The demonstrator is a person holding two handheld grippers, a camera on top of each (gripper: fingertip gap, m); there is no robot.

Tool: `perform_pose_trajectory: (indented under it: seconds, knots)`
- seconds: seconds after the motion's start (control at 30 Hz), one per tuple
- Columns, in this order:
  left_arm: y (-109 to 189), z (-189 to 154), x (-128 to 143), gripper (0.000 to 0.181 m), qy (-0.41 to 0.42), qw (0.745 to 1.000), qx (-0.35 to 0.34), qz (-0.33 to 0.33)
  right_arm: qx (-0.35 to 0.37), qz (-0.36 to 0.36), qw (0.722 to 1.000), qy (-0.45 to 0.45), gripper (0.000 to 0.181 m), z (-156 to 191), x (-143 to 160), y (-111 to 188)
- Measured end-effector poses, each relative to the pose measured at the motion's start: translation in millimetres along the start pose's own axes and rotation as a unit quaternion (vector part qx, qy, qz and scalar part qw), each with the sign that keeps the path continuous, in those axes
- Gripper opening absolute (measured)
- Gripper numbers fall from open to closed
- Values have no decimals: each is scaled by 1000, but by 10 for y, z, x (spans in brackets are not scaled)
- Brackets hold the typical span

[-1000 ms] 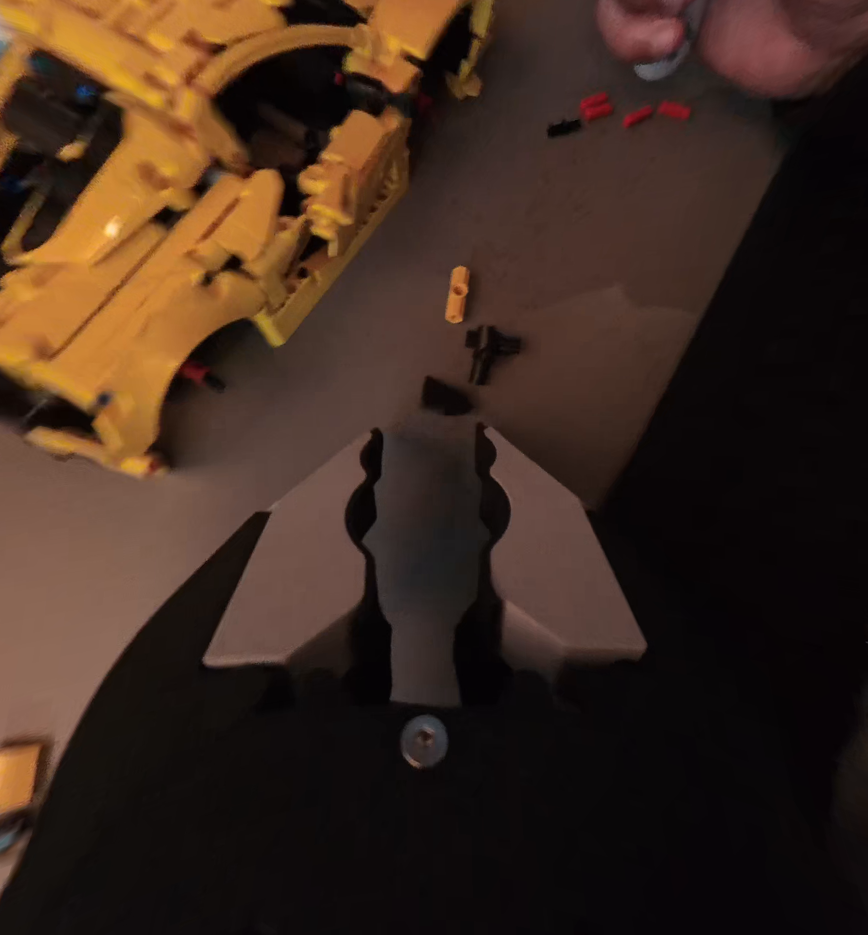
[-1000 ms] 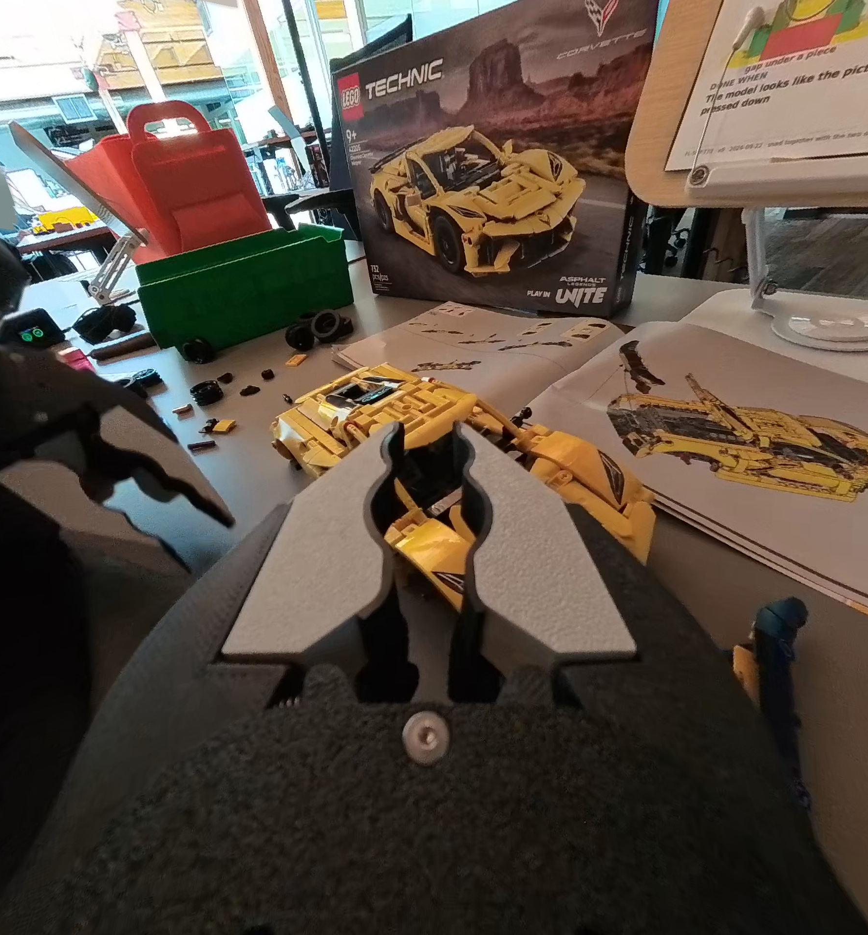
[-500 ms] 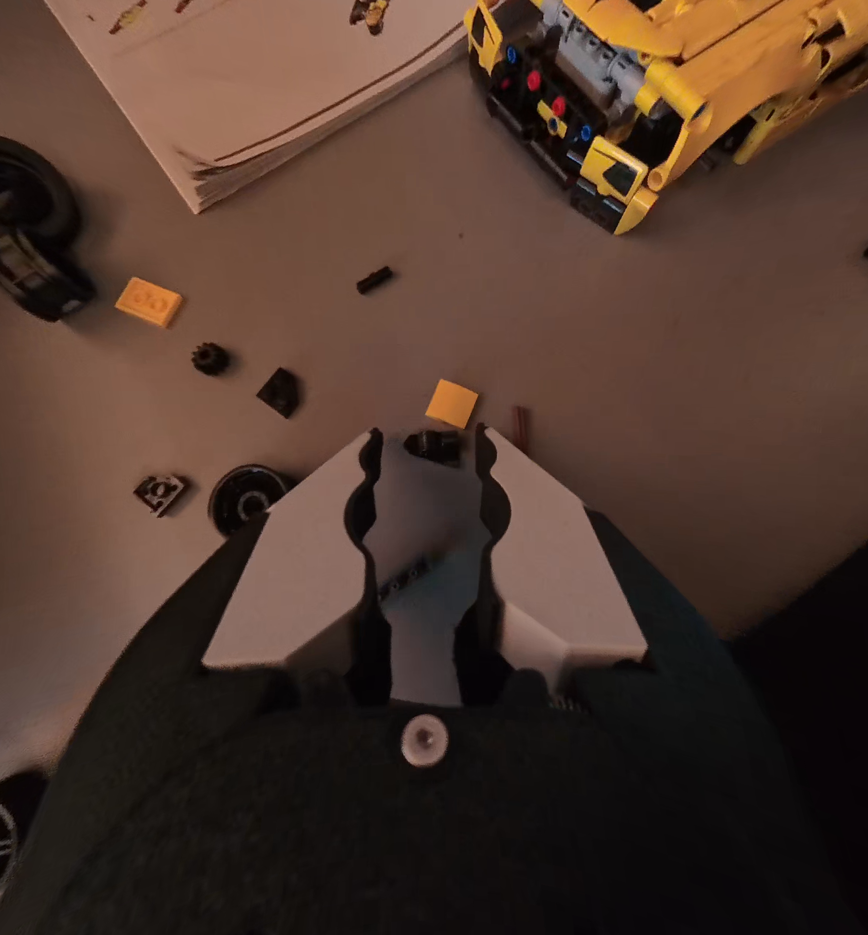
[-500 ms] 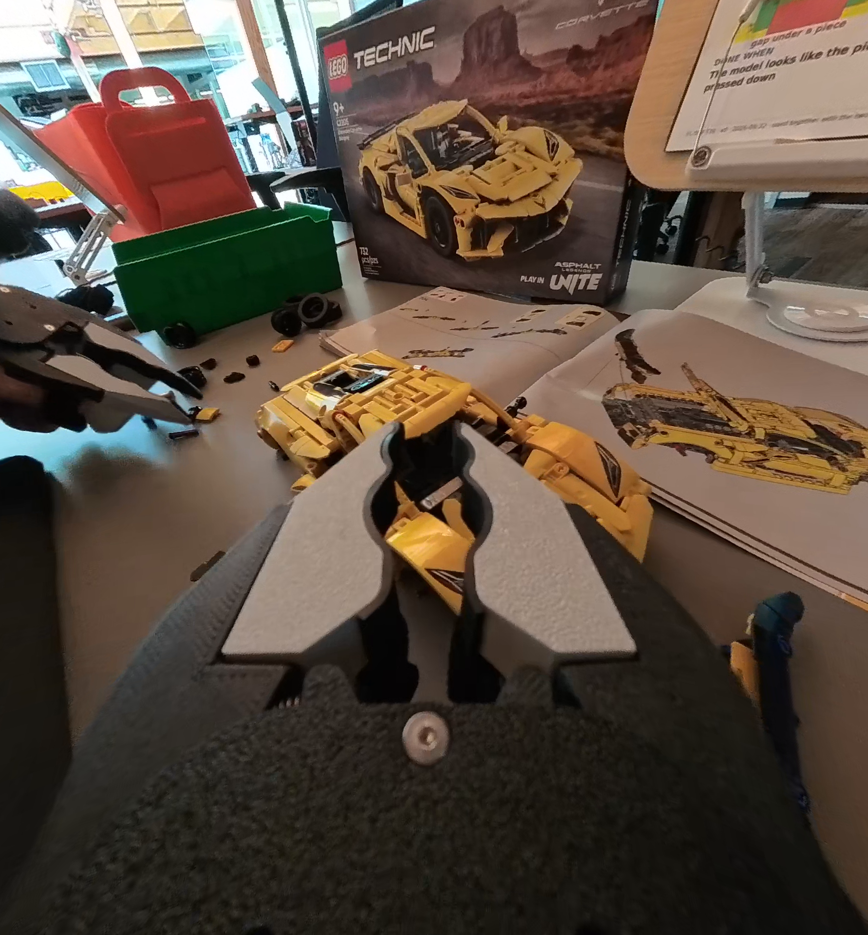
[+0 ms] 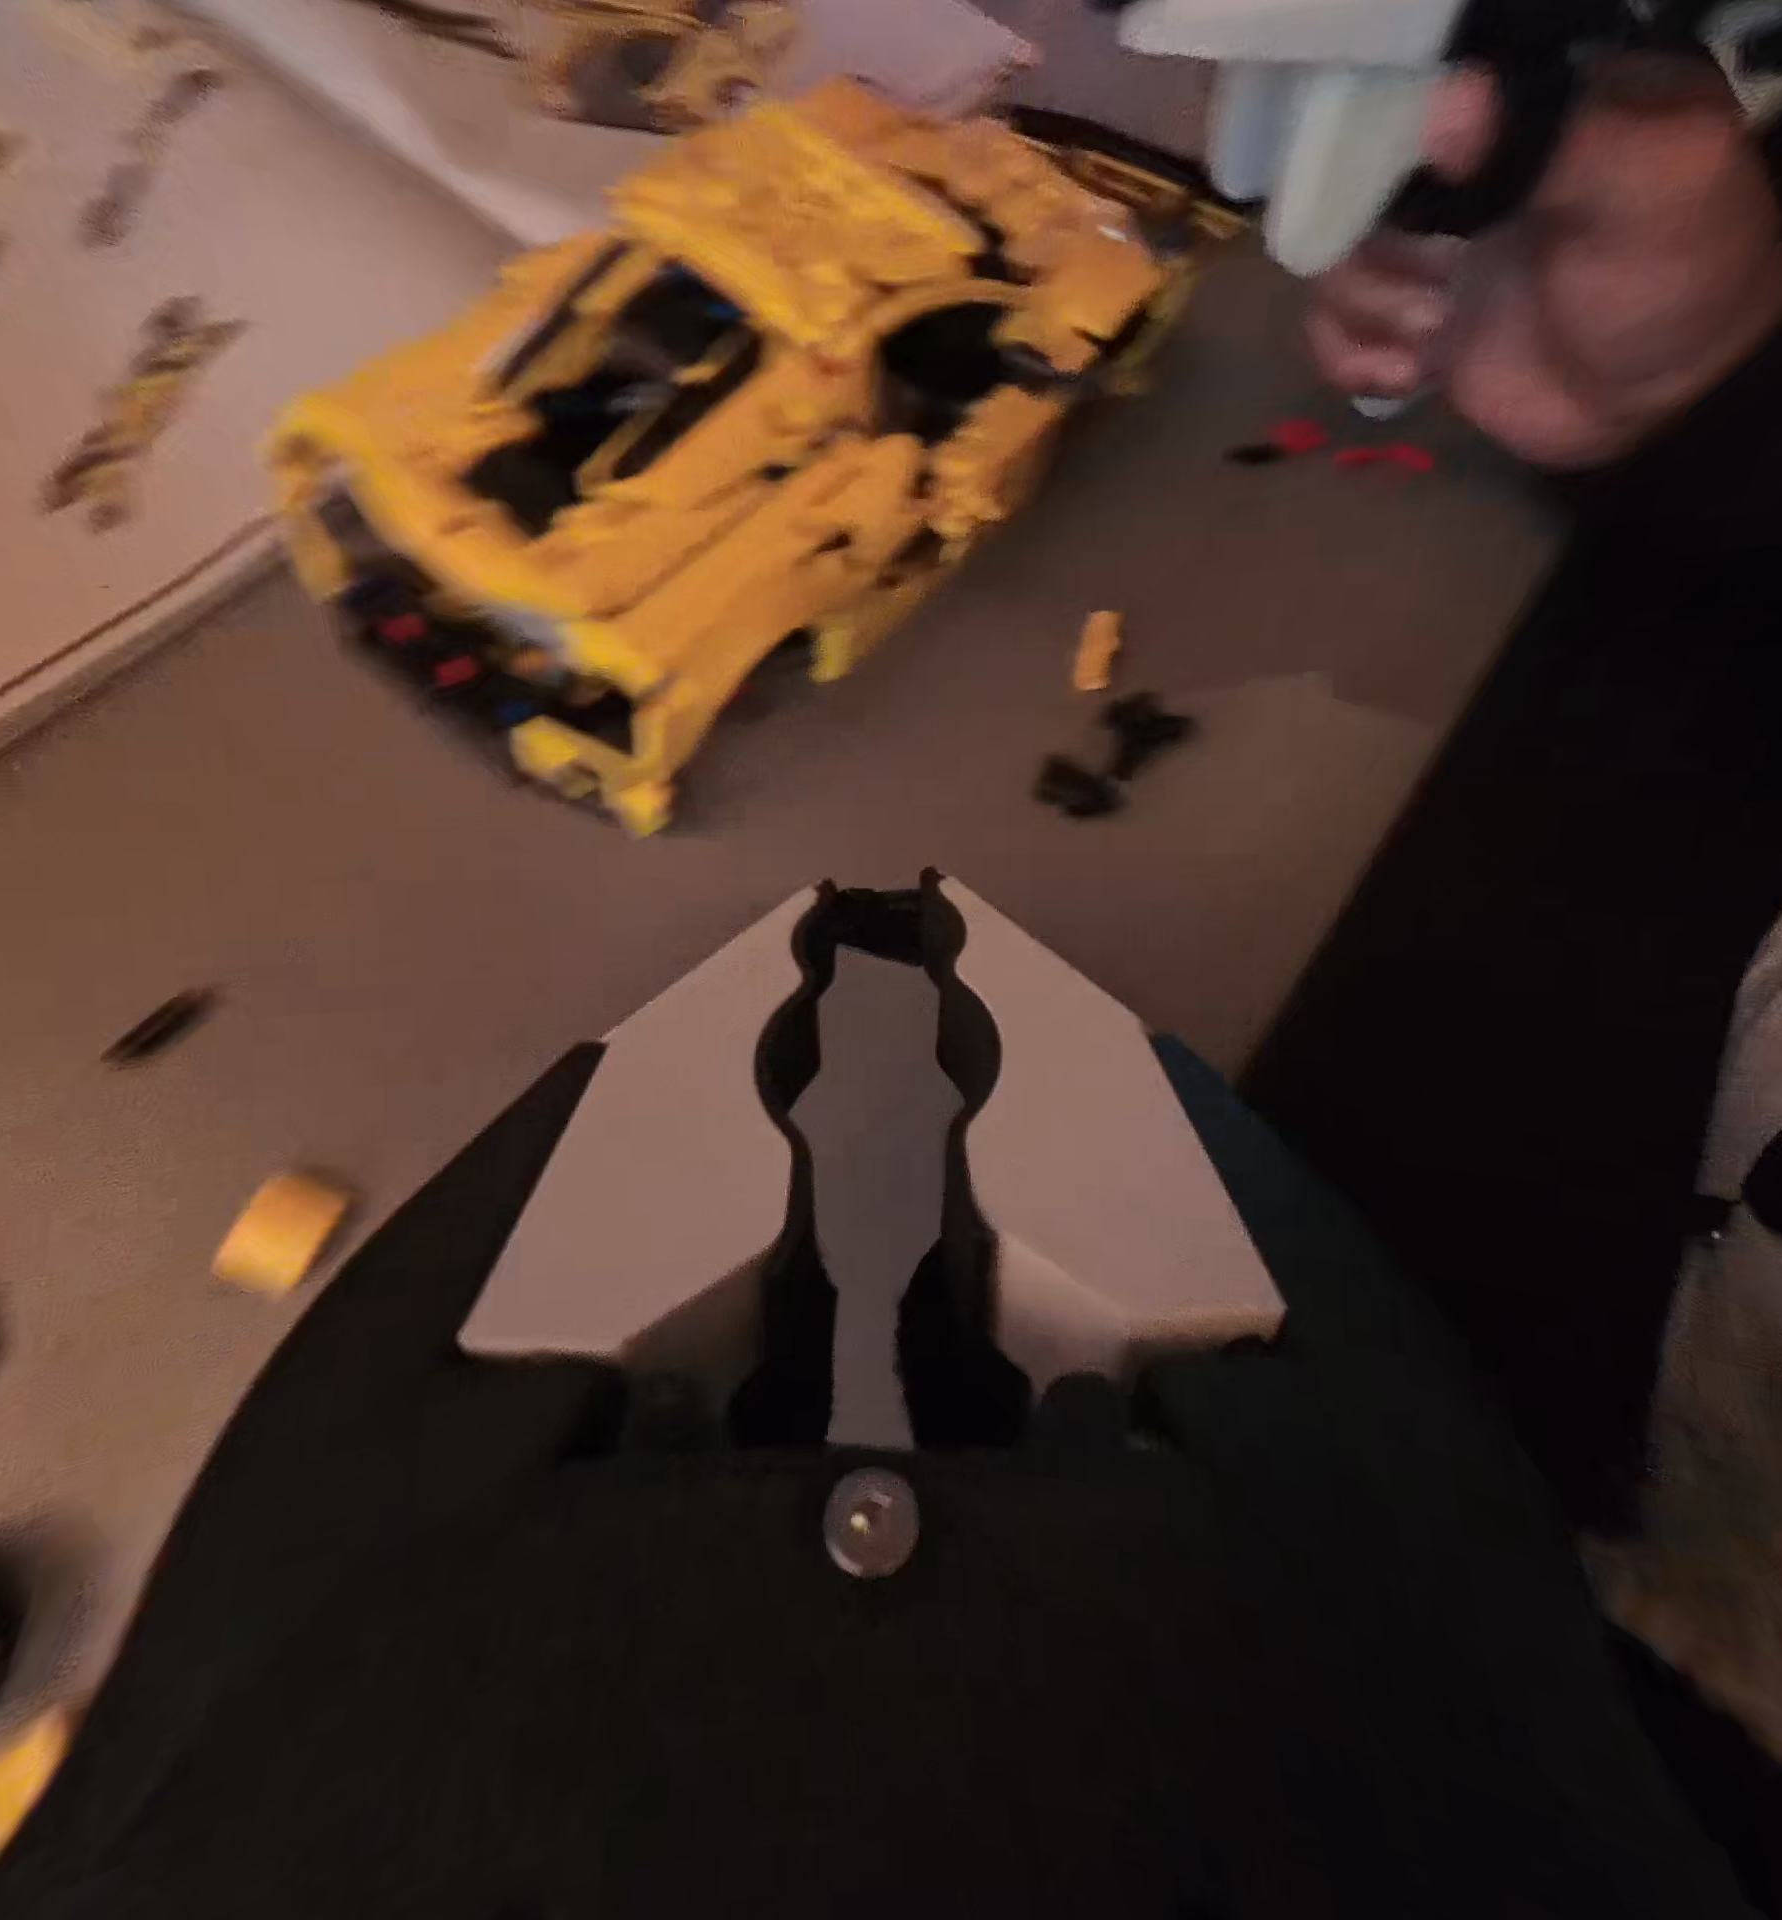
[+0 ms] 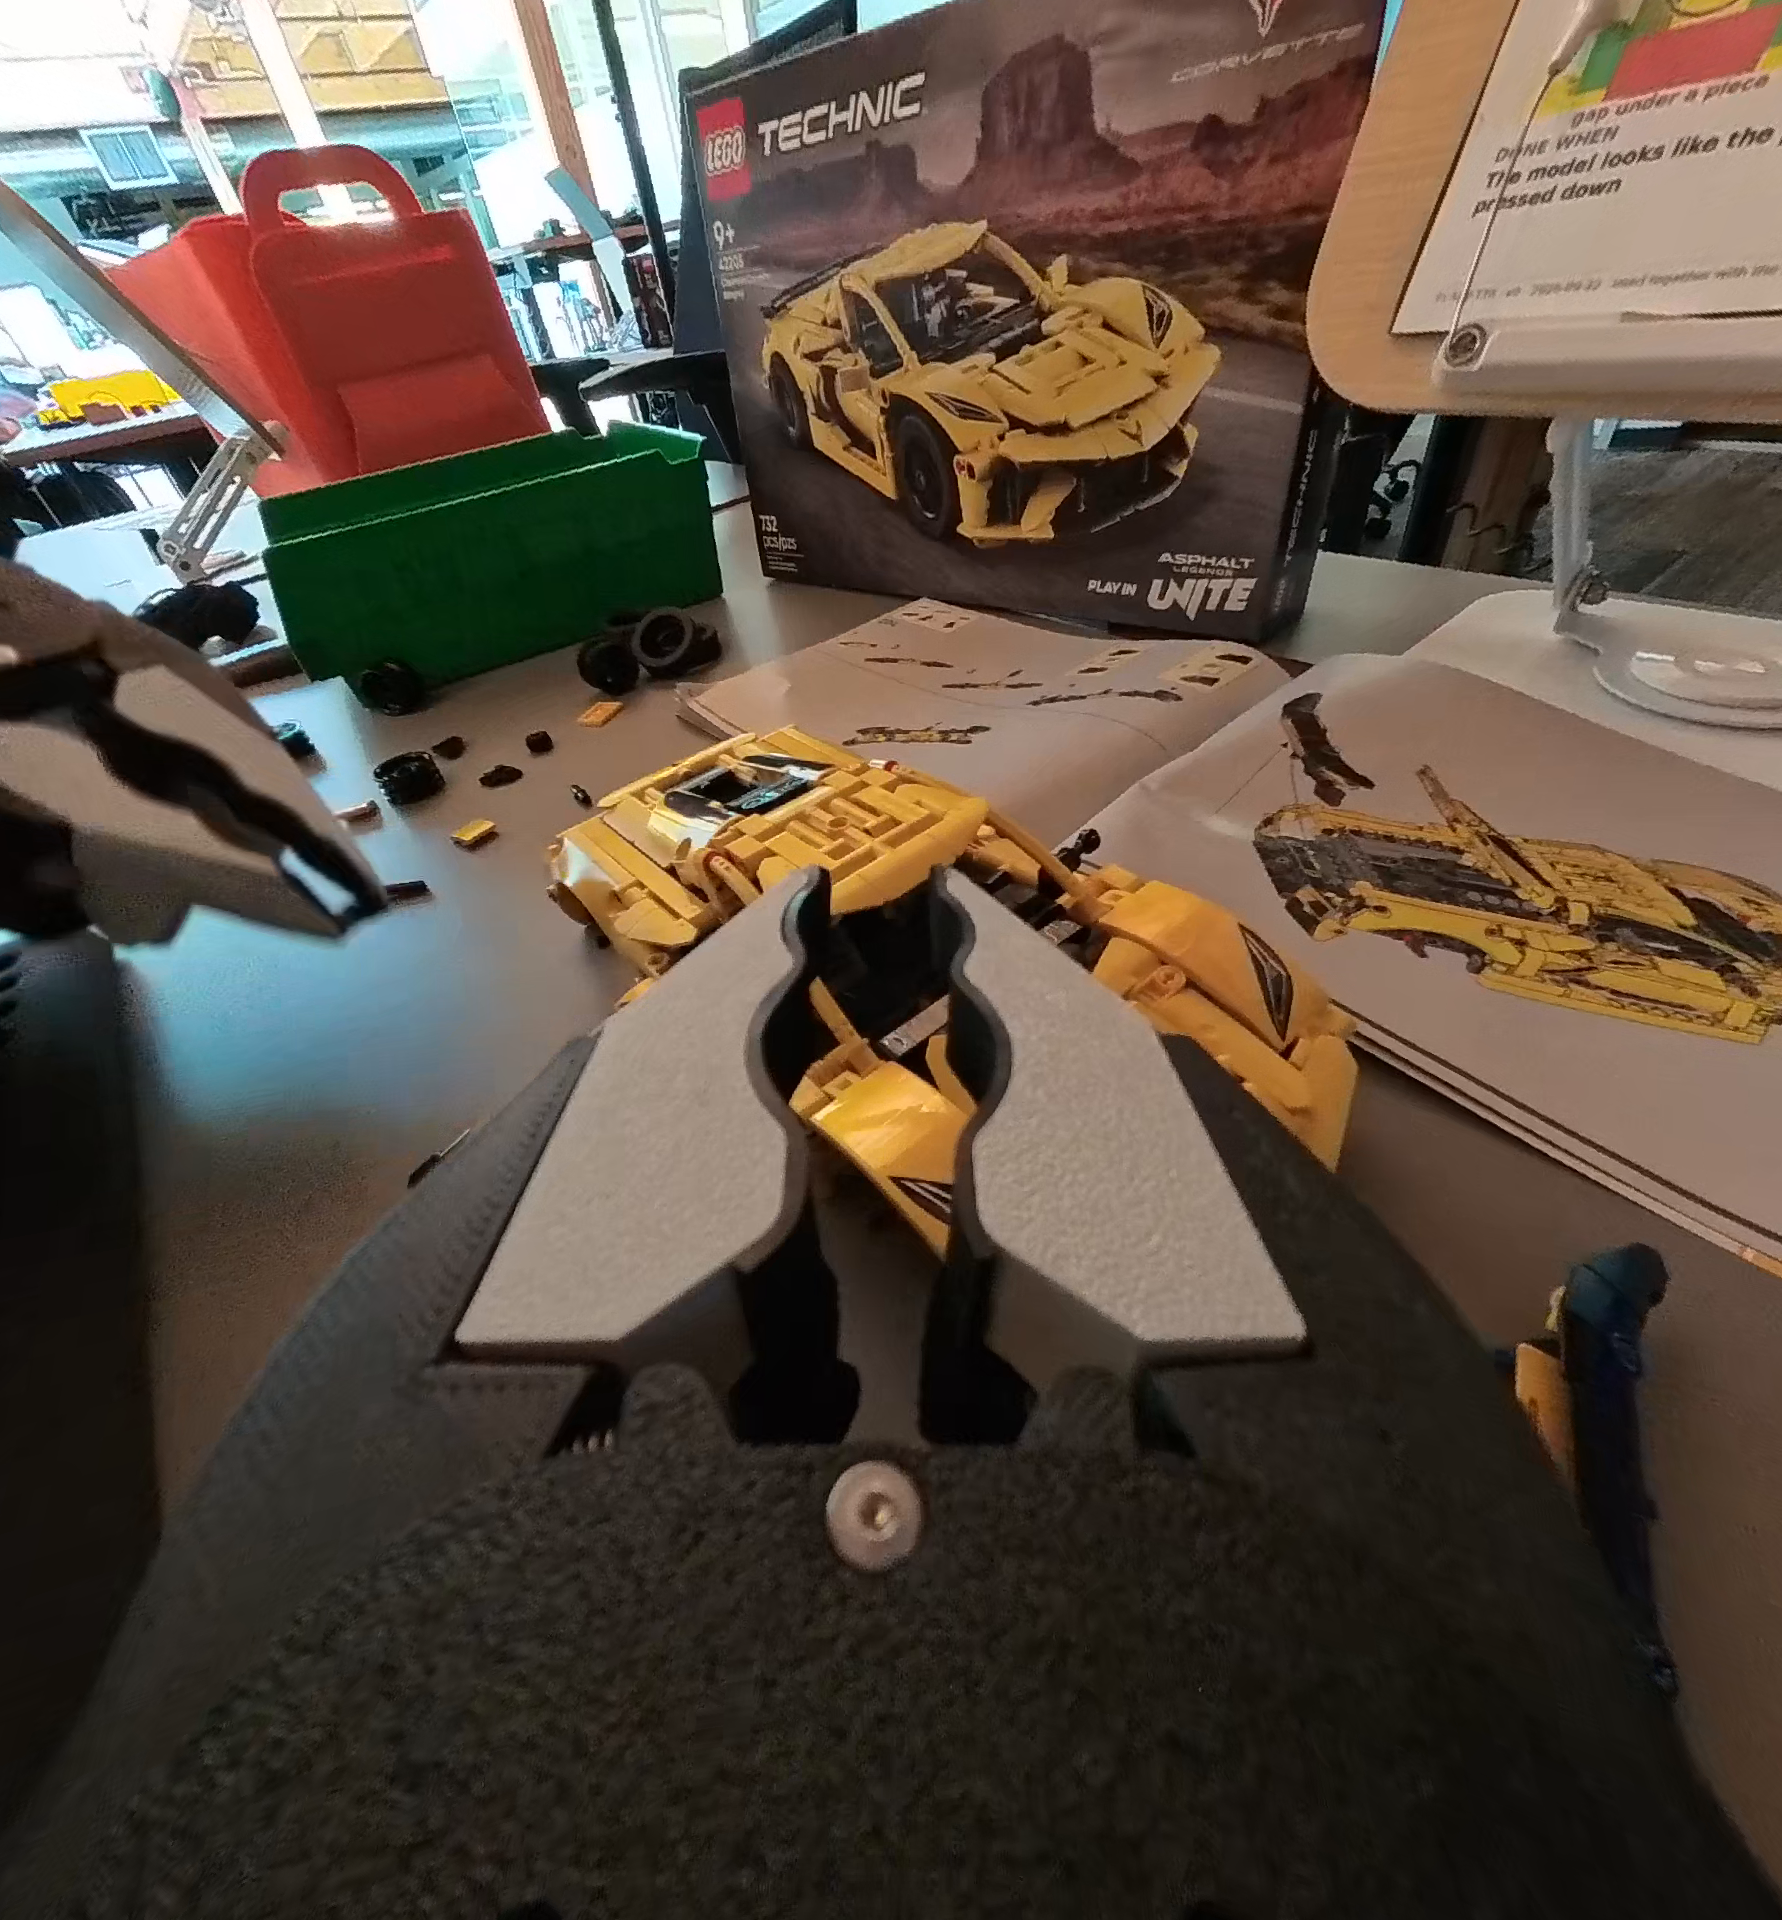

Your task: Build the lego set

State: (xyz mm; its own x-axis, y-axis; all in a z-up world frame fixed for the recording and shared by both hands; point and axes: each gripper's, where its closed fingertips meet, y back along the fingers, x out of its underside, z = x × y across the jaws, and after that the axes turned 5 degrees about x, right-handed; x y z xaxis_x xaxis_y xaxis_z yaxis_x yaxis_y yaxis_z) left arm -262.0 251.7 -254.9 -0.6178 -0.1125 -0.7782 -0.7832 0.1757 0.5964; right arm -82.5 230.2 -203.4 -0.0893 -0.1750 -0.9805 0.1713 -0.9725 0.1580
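The yellow Lego car stands on the grey table; it also shows blurred in the left wrist view. My left gripper is shut on a small black piece at its tips and is held above the table short of the car's rear. It shows at the left of the right wrist view. My right gripper sits at the car's front end, jaws close around a yellow part there. It shows at the top right of the left wrist view, held by a hand.
The open instruction booklet lies right of the car, with the set's box and a green bin behind it. Tyres and small loose parts lie at the left. A yellow pin, black bits and red pins lie beside the car. There is about 20 centimeters between the tips of the two grippers. Left tips and right tips are each some 12 centimeters from the yellow pin.
My left gripper has shut on a small black piece among the loose parts, lifted it and swung back towards the car. The right gripper has stayed at the car's front.
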Motion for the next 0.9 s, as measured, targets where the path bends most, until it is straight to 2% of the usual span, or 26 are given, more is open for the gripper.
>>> perform_pose_trajectory:
  seconds: [0.1,0.17,0.27,0.4,0.53,0.6,0.7,0.83,0.9]
  knots:
    - [-419,-306,28,15,-33,998,46,40,-1,-5,1000,-1,18,2,-24,16]
    - [-536,-400,87,15,-43,995,59,66,-2,-7,1000,0,18,7,-35,21]
    - [-550,-419,151,15,-48,994,59,79,-4,-6,1000,7,18,23,-32,23]
    - [-537,-376,169,29,-46,995,51,78,-14,1,1000,9,18,70,-12,-2]
    - [-349,-311,-185,29,2,997,74,3,-13,7,1000,16,18,77,16,-13]
    - [-175,55,-441,29,18,999,23,-45,-13,7,1000,15,18,73,15,-18]
    - [103,951,-685,29,62,991,-83,-82,-15,8,1000,13,18,80,21,-28]
    - [272,2065,-580,29,135,969,-205,-25,-15,10,1000,20,18,86,45,-26]
    - [261,2282,-601,29,193,955,-224,-20,-12,-6,1000,0,17,29,-4,3]
